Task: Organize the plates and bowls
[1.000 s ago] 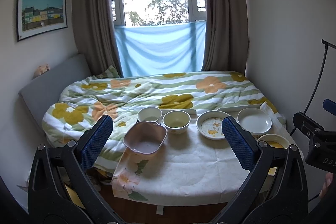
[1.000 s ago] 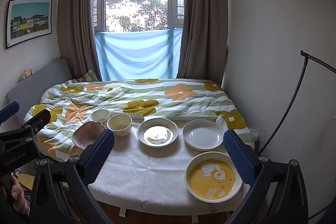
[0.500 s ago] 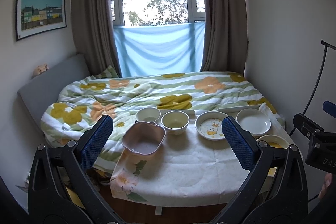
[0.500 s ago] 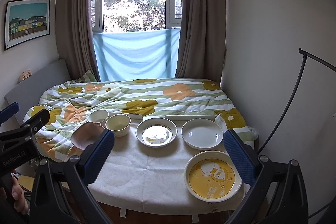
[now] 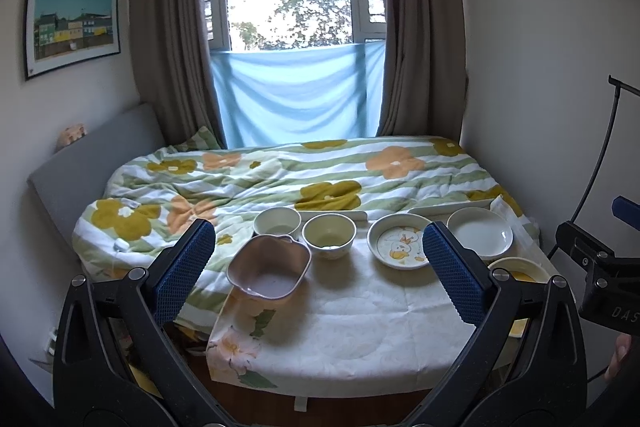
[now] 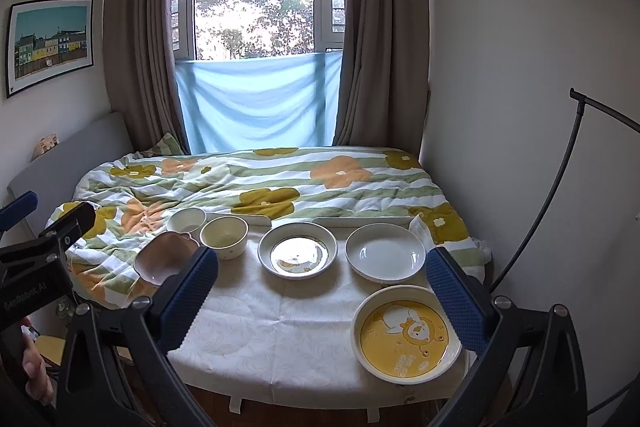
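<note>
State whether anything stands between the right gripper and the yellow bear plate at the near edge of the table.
Nothing visible does. The right gripper hangs open above the white tablecloth, and the yellow bear plate lies just below its right finger, with only bare cloth around it. The plain white plate sits farther back.

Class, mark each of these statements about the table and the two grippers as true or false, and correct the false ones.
1. Both grippers hold nothing. True: the left gripper and right gripper are open, short of the dishes.
2. The yellow bear plate is stacked on the plain white plate. False: they lie apart.
3. The pink bowl sits at the table's left edge. True.
4. The duck plate is upside down. False: it faces up.
5. The two round bowls are nested. False: the white bowl and cream bowl stand side by side.
</note>
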`<state>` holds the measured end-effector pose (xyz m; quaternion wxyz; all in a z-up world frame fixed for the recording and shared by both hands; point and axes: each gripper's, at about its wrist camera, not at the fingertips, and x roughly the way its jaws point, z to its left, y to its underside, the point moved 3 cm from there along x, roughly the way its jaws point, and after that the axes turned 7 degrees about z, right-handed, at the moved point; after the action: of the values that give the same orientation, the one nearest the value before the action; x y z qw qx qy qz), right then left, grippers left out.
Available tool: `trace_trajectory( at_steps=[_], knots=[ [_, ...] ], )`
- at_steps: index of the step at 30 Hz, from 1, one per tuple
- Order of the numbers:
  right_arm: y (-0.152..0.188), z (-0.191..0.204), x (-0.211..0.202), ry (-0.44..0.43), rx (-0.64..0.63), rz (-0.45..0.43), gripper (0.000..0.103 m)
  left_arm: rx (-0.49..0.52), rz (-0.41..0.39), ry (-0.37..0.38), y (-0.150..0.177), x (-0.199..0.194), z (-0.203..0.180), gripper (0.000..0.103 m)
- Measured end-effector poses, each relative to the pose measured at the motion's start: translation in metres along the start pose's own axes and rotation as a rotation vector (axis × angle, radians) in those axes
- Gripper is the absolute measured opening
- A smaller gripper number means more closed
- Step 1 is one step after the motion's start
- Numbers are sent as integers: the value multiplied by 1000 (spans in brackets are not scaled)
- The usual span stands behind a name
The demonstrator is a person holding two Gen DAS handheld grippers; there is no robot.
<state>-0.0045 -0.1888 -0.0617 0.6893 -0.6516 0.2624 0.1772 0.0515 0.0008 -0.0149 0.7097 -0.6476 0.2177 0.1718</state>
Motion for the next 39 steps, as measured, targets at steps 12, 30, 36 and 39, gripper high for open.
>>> trace_trajectory(
  at_steps=[12,30,36,39],
  knots=[
    [50,-73,37,96,320,203,103,229,249,317,11,111,-74,103],
    [174,-183,150,-45,691,455,72,427,764,758,117,293,-247,97],
    [184,-217,174,-89,752,463,55,452,860,778,137,328,-281,69],
    [185,-228,183,-98,758,474,43,459,895,778,143,339,-289,59]
  ],
)
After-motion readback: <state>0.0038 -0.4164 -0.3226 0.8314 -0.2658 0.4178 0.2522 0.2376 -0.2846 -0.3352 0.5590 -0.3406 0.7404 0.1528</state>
